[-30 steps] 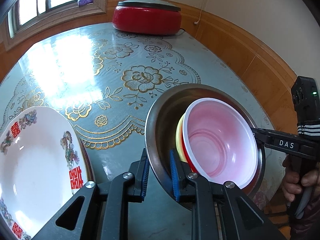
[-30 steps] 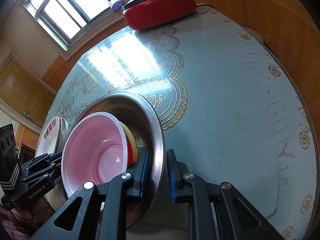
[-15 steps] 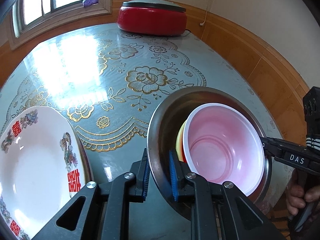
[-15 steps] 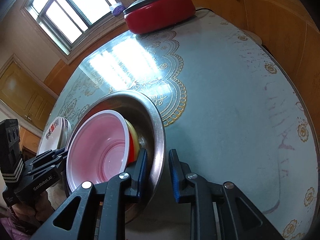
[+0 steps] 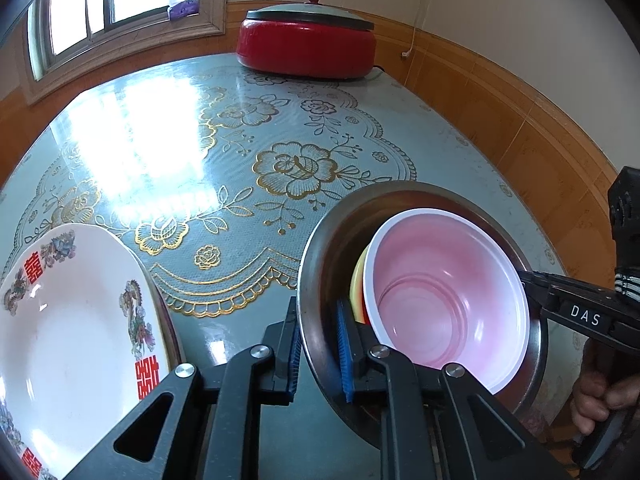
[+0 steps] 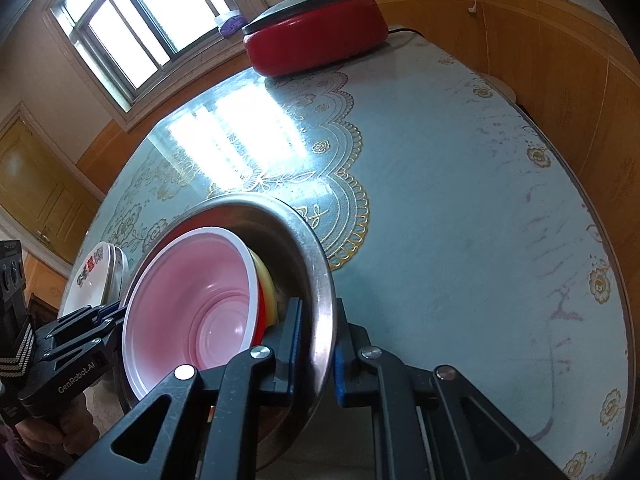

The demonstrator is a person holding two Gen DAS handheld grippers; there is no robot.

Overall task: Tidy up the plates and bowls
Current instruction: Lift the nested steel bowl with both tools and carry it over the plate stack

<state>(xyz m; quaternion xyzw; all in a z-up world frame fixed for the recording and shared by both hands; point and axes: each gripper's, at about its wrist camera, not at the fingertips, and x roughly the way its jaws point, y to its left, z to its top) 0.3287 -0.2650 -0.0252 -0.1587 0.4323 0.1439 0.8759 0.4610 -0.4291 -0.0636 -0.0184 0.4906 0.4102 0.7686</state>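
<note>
A steel bowl [image 5: 320,256] holds nested bowls: a pink-lined white-rimmed bowl [image 5: 448,292] on top, a red and a yellow bowl [image 5: 357,280] under it. My left gripper [image 5: 318,340] is shut on the steel bowl's left rim. My right gripper [image 6: 318,340] is shut on its right rim [image 6: 320,276]. The pink bowl [image 6: 192,304] shows there too. The bowl looks held between both grippers, tilted, near the table's front edge. A white plate with red characters [image 5: 68,320] lies to the left, stacked on others [image 6: 98,276].
A red electric pan with a lid [image 5: 306,40] stands at the table's far end [image 6: 316,28]. The round table has a blue-green cloth with gold flowers [image 5: 248,152]. Wood-panelled walls run close along the right [image 6: 540,40].
Both grippers, still shut on the steel bowl's rim, have moved together with it; the view has tipped up a little, showing more wall. The plate stack has not moved.
</note>
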